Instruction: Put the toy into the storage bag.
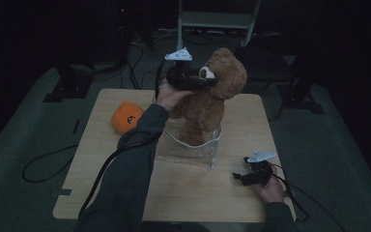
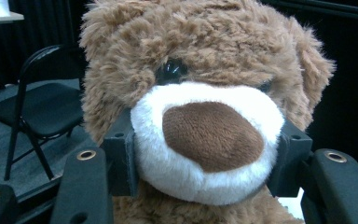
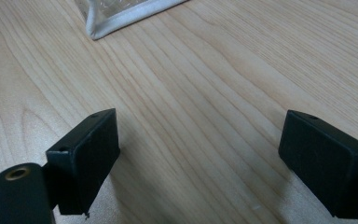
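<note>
A brown teddy bear (image 1: pixel 211 96) stands upright with its legs inside a clear plastic bag (image 1: pixel 193 147) at the middle of the wooden table (image 1: pixel 101 159). My left gripper (image 1: pixel 204 77) is shut on the bear's white muzzle (image 2: pixel 205 140), its pads pressing in from both sides. My right gripper (image 1: pixel 239 178) rests low at the table's near right, held in a hand. In the right gripper view its jaws stand wide apart over bare wood, with nothing between its fingers (image 3: pixel 86 158). A white-edged corner of the bag (image 3: pixel 116 18) lies ahead of them.
An orange plush toy (image 1: pixel 127 117) lies on the table's left part. Black cables trail over the carpet on both sides. A black folding chair (image 2: pixel 37 102) and a stand's legs are on the floor beyond the table's far edge.
</note>
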### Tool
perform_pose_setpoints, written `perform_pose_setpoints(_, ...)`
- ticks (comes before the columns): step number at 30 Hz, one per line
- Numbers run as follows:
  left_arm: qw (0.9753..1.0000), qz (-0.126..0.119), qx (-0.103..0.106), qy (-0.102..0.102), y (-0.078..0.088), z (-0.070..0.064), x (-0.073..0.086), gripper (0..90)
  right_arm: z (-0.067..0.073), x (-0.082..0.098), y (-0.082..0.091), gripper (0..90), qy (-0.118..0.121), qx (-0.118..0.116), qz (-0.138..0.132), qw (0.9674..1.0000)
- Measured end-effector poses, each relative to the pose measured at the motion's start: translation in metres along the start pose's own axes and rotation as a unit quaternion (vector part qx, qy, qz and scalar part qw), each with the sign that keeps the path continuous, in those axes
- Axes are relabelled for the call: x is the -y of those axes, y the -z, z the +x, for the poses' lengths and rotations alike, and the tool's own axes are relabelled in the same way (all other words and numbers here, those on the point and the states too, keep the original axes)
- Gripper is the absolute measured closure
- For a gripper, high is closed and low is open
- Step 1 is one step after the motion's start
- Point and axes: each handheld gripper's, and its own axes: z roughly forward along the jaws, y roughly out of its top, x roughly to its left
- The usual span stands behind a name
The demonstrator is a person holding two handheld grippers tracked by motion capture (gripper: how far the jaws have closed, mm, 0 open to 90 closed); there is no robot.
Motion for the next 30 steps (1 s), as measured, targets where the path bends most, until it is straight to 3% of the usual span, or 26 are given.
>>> perform_pose_setpoints(8,0.9997,0.005,0.022,-0.011,-0.002,-0.002,0.001,40.7,0.0,0.0,0.0,11.5,0.0,0.0,0.0,1.0)
perform_pose_setpoints(16,0.9986,0.027,0.04,-0.02,-0.006,-0.003,0.004,40.7,0.0,0.0,0.0,11.5,0.0,-0.001,0.0,1.0)
perform_pose_setpoints(30,0.9967,0.054,0.056,-0.022,-0.013,-0.001,0.013,40.5,0.0,0.0,0.0,11.5,-0.001,-0.001,0.0,1.0)
